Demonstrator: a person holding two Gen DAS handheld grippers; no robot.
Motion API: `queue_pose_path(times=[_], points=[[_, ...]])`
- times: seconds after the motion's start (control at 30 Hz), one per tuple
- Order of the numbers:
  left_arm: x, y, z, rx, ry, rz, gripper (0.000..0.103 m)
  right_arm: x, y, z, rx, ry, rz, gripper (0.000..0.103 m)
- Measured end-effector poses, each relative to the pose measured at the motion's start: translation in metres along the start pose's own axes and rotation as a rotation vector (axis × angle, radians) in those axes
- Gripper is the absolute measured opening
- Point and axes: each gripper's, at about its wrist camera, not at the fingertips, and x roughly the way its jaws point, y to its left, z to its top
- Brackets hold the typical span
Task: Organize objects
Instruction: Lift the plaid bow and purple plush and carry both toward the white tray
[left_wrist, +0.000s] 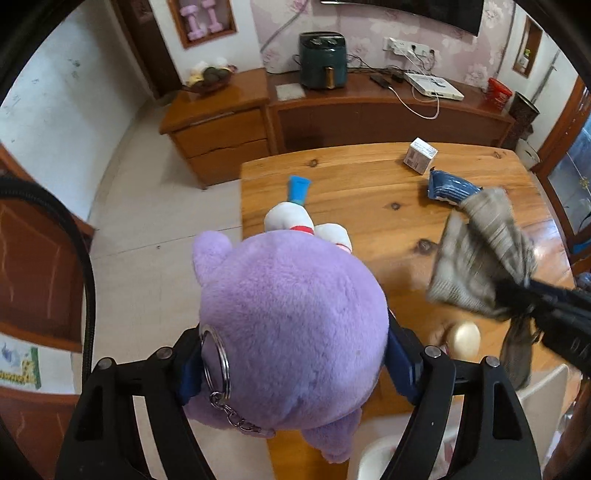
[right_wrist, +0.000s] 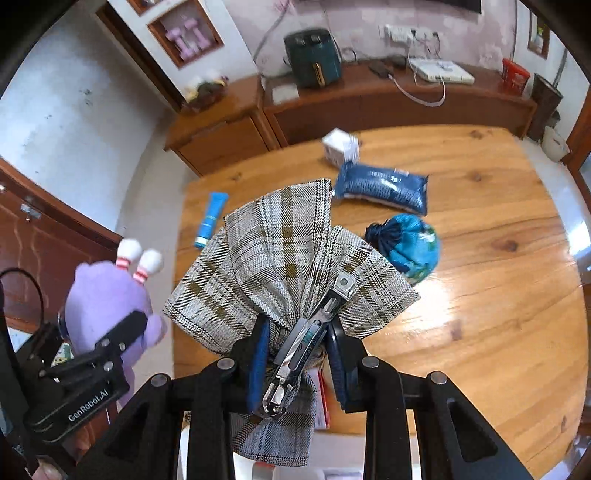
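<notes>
We see the wooden worktop (right_wrist: 461, 258) filling the centre and right of the right wrist view. Our left claw (left_wrist: 295, 354) grips a purple plush (left_wrist: 291, 325) at the lower centre of the left wrist frame, held above the worktop's near-left edge. Our right claw (right_wrist: 299, 354) is clamped on a plaid bow clip (right_wrist: 288, 266), lifted over the worktop at centre frame. On the worktop a blue packet (right_wrist: 384, 188) lies upper centre, with a white box (right_wrist: 341, 146) just behind it. A blue pouch (right_wrist: 410, 247) sits right of centre. A blue tube (right_wrist: 210, 218) lies by the left edge.
</notes>
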Motion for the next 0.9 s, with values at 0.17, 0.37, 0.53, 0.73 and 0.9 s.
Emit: queue_pose_path(times=[0.17,0.37,0.53,0.73,0.9], points=[[-0.051,-0.002,-0.025,-0.011,-0.047,0.021,0.081,-0.039,0.013,-0.007,-0.060,-0.054,-0.004,0.030],[-0.106,-0.008,-0.054,-0.048,-0.101,0.003,0.081,-0.095,0.004,-0.032,-0.130,-0.114,-0.004,0.030],[-0.142,-0.022,-0.080,-0.035,-0.138,-0.007,0.081,-0.135,-0.006,-0.053,-0.187,-0.158,-0.010,0.030],[-0.165,-0.043,-0.107,-0.020,-0.163,-0.013,0.081,-0.164,-0.018,-0.081,-0.251,-0.191,0.002,0.030],[-0.171,-0.057,-0.122,-0.037,-0.181,-0.026,0.081,-0.174,-0.027,-0.100,-0.288,-0.181,0.027,0.030]])
